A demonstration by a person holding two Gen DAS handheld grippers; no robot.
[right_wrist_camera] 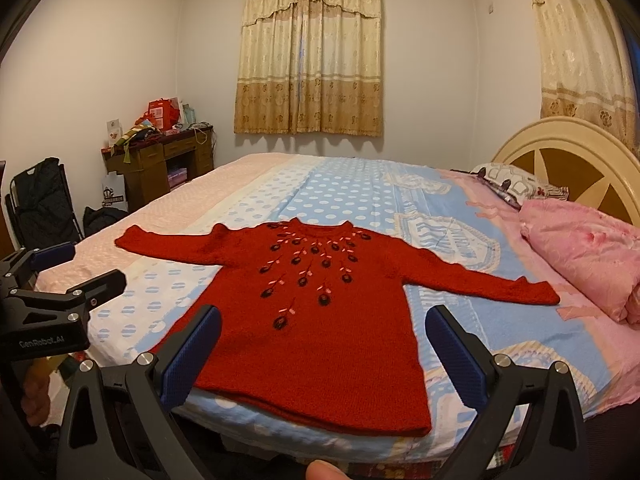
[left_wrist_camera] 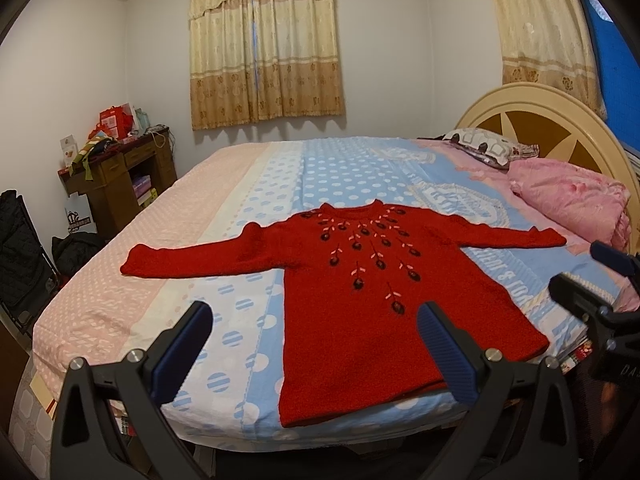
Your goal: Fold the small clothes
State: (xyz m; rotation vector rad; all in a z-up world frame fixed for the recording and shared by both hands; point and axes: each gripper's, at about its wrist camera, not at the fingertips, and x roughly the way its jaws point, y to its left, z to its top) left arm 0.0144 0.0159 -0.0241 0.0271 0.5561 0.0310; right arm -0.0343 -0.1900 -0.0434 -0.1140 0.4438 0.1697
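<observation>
A small red knitted sweater (left_wrist_camera: 360, 312) with dark flowers and pink leaves on the chest lies flat, face up, on the bed (left_wrist_camera: 180, 312), both sleeves spread sideways and the hem toward me. In the right wrist view the sweater (right_wrist_camera: 320, 336) fills the middle. My left gripper (left_wrist_camera: 316, 320) hovers open above the near edge of the bed, over the hem's left part, holding nothing. My right gripper (right_wrist_camera: 324, 324) is open too, held above the hem and empty. Each gripper shows at the edge of the other's view: right gripper (left_wrist_camera: 588, 280), left gripper (right_wrist_camera: 76, 268).
A pink folded quilt (left_wrist_camera: 576, 200) and a patterned pillow (left_wrist_camera: 488, 146) lie by the cream headboard (left_wrist_camera: 560, 120) on the right. A cluttered brown desk (left_wrist_camera: 120, 176) and a black folding chair (left_wrist_camera: 20, 256) stand at the left wall. A fingertip (right_wrist_camera: 324, 470) shows at the bottom edge.
</observation>
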